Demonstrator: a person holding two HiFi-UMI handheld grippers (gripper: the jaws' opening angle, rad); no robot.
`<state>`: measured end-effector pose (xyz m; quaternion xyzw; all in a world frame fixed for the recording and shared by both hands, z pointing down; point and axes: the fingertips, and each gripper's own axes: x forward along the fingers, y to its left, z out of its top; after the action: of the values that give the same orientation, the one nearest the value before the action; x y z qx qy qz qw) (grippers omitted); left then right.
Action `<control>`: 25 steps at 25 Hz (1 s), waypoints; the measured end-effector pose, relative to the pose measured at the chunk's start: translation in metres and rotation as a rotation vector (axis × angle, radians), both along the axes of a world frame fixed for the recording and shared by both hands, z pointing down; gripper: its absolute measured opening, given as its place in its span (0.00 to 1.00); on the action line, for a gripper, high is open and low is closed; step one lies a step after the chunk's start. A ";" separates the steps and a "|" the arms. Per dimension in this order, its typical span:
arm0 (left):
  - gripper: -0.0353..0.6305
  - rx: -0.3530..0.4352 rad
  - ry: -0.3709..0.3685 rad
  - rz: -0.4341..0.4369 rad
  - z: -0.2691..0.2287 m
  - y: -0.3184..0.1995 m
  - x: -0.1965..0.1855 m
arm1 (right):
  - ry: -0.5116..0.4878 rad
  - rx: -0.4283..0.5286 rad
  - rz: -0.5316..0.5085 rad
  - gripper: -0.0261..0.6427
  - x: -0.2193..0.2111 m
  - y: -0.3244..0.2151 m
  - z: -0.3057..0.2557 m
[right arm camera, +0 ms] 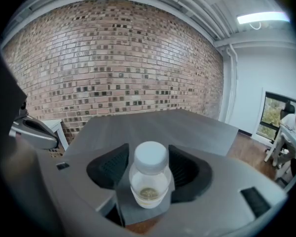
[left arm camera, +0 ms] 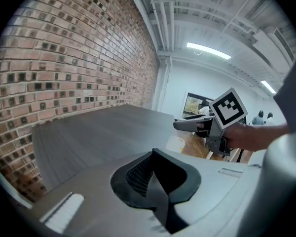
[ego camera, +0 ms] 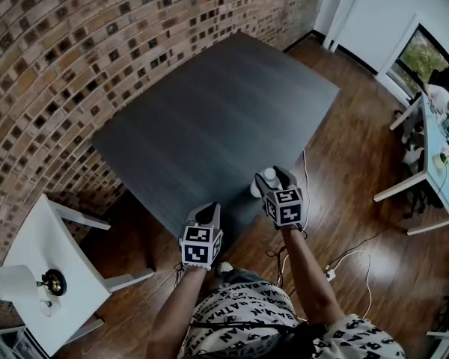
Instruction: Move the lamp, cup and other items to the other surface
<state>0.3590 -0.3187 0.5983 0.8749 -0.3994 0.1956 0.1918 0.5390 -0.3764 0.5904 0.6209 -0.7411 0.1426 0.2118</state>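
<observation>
Dark grey table [ego camera: 209, 126] set against a brick wall [ego camera: 75, 51], on a wood floor [ego camera: 344, 178]. White side table [ego camera: 37, 238] at lower left, bearing the lamp [ego camera: 19, 281]. Right gripper [ego camera: 278, 178] at the dark table's near edge, jaws parted round a white-capped bottle [right arm camera: 149, 174] standing upright on the tabletop, unclamped. Left gripper [ego camera: 207, 212] just beside, jaws closed together, empty.

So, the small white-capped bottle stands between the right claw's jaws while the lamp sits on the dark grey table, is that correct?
Not quite: the head view shows the lamp on the white side table, not the dark grey table. The white-capped bottle does stand between the right claw's jaws.
</observation>
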 end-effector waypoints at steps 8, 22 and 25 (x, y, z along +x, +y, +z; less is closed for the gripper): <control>0.05 0.017 0.021 -0.035 -0.011 0.006 -0.020 | 0.019 0.077 0.032 0.48 0.002 0.012 -0.034; 0.06 0.070 0.043 -0.242 -0.040 0.037 -0.126 | -0.085 0.132 -0.220 0.48 -0.153 0.039 -0.076; 0.06 0.075 0.042 -0.310 -0.046 0.048 -0.163 | -0.121 0.098 -0.302 0.48 -0.205 0.049 -0.065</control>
<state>0.1960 -0.2703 0.5525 0.8132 -0.5326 0.1304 0.1953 0.3340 -0.3278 0.5250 0.5023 -0.8435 0.1101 0.1552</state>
